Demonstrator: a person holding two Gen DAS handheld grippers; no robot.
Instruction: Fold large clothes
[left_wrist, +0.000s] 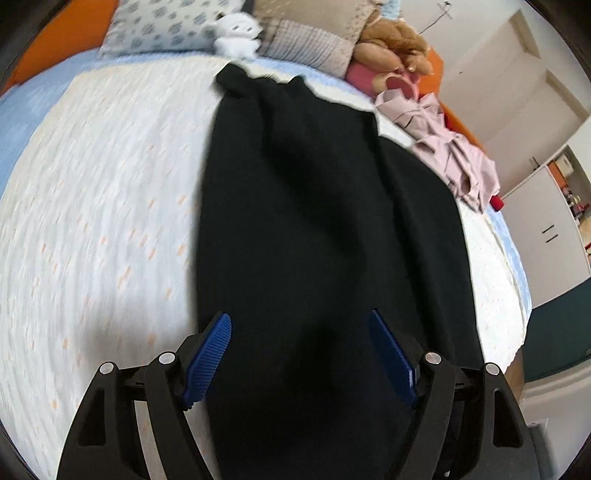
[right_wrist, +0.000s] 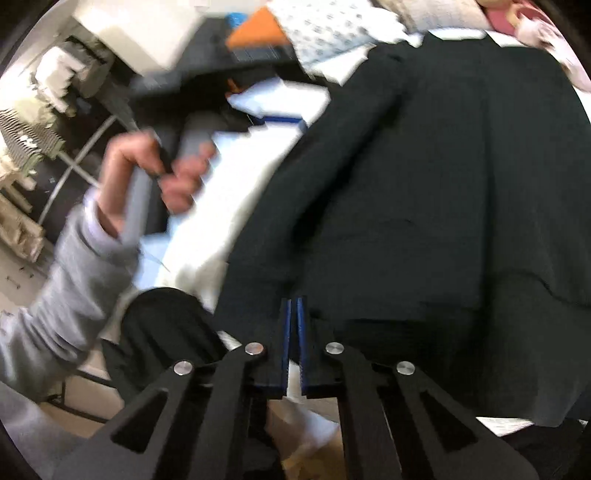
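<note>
A large black garment (left_wrist: 325, 229) lies lengthwise on the white bedspread (left_wrist: 103, 206), running from the near edge toward the pillows. My left gripper (left_wrist: 301, 321) is open above its near end, one blue pad (left_wrist: 208, 354) at the garment's left edge. In the right wrist view the same black garment (right_wrist: 443, 192) fills the right side. My right gripper (right_wrist: 294, 306) is shut with its blue pads pressed together on the near edge of the garment. The person's left hand (right_wrist: 147, 177) grips the other gripper's handle at the left.
Pillows (left_wrist: 166, 26), a white plush toy (left_wrist: 236, 35) and a brown plush toy (left_wrist: 395, 44) sit at the head of the bed. A crumpled pink garment (left_wrist: 443, 144) lies at the bed's right edge. White wardrobe doors (left_wrist: 535, 221) stand to the right.
</note>
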